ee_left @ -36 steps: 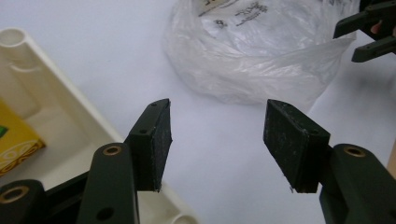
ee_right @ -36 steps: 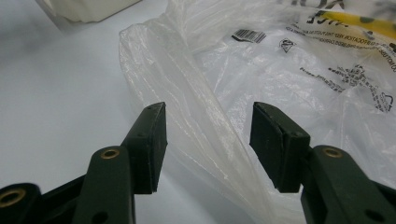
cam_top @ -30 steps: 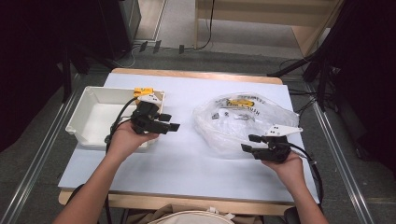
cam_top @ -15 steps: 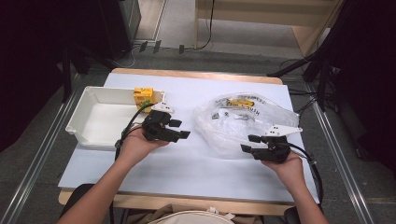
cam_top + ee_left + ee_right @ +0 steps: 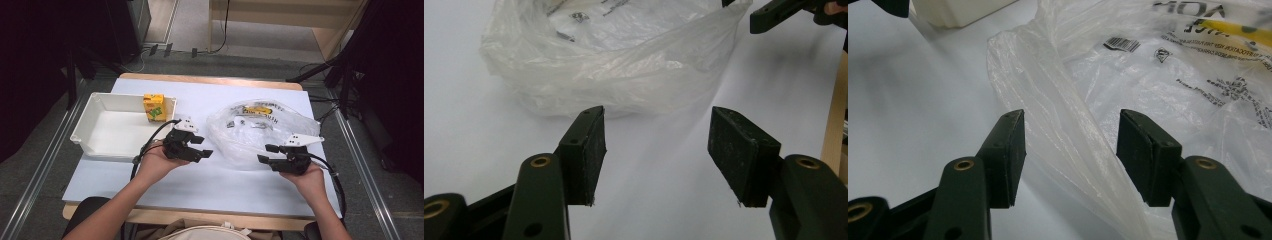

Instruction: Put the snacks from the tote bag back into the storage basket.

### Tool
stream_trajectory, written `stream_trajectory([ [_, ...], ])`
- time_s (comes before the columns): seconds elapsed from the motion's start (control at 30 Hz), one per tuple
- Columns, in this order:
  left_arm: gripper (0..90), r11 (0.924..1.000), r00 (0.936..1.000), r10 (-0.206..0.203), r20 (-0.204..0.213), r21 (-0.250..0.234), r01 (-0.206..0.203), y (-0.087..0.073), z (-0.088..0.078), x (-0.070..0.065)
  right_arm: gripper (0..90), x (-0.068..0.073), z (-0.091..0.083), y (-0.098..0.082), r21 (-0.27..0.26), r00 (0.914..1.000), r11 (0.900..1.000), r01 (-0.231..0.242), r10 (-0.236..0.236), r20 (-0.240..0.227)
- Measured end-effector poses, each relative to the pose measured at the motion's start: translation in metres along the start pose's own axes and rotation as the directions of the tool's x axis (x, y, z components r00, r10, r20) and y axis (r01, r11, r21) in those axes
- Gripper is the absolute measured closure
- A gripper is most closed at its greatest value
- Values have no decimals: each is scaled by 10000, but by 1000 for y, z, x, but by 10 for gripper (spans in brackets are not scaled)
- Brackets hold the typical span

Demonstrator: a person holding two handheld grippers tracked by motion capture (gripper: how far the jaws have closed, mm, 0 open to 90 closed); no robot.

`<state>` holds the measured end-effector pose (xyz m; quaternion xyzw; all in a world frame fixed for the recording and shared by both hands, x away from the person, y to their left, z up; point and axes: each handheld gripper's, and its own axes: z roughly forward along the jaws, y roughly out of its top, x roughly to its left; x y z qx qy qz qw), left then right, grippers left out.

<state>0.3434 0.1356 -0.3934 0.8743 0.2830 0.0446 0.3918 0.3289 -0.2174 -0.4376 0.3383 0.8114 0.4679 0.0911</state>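
Right now the clear plastic bag [image 5: 260,130] lies crumpled on the desk [image 5: 215,180], on its right half, btw the two grippers. The left gripper [image 5: 204,147] sits just left of the bag, near its edge but not touching. Its jaws stand wide apart w/ nothing in them. From the left gripper view the bag [image 5: 624,65] is a bit ahead of the pads [image 5: 589,150], w/ bare desk btw them.

The right gripper [image 5: 267,154] is at the bag's front right side. Its jaws are wide apart too. From the right gripper view a folded edge of the bag [image 5: 1068,145] runs btw the two pads [image 5: 1008,155], but they don't press on it, so it's not gripping.

The bag has black print and a barcode [image 5: 1122,45] on it, plus something yellow [image 5: 257,110] showing at its far end. Can't tell what that is.

A white bin [image 5: 87,135] sits on the left half of the desk, well apart from the bag. A small yellow carton [image 5: 153,107] stands upright in its far right corner. The rest of the bin shows bare white floor
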Motion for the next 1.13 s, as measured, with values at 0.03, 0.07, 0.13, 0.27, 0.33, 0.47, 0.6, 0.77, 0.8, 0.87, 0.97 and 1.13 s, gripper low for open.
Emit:
stream_trajectory([
  [0.03,409,10000,10000,16,41,-8,-16,-1,2,-1,465,0,0,0,5,10000,10000,21,-21,-26],
  [0.07,410,9999,10000,82,47,75,-82,-1,4,-2,465,0,1,0,30,10000,10000,64,-64,-41],
  [0.13,411,9997,9998,197,51,128,-197,-2,8,-5,465,0,1,0,37,10000,10000,60,-60,-51],
  [0.27,412,9997,9996,197,199,124,-200,-4,14,-7,465,1,1,0,45,10000,10000,77,-77,-59],
  [0.33,412,9998,9996,181,214,116,-184,-6,17,-8,465,1,1,0,65,9999,10000,69,-68,-74],
  [0.47,411,9998,9992,105,375,-146,-99,-8,20,-7,464,1,2,0,114,9999,9999,85,-83,-109],
  [0.6,401,9996,9990,244,361,-171,-238,-9,26,-8,464,2,3,-1,135,9998,9998,168,-166,-143],
  [0.77,397,9981,9976,589,365,163,-595,-10,33,-13,463,2,3,-1,201,9998,9997,170,-167,-141],
  [0.8,397,9977,9972,650,357,165,-657,-11,33,-14,463,2,3,-1,196,9997,9996,184,-181,-145],
  [0.87,396,9983,9973,551,479,167,-559,-12,34,-15,462,2,3,-1,191,9996,9996,229,-226,-148],
  [0.97,394,9979,9968,594,536,234,-607,-13,36,-16,461,2,3,-1,222,9996,9994,262,-258,-147],
  [1.13,385,9972,9967,608,541,405,-631,-14,39,-14,462,2,4,-1,228,9995,9993,281,-277,-155],
])
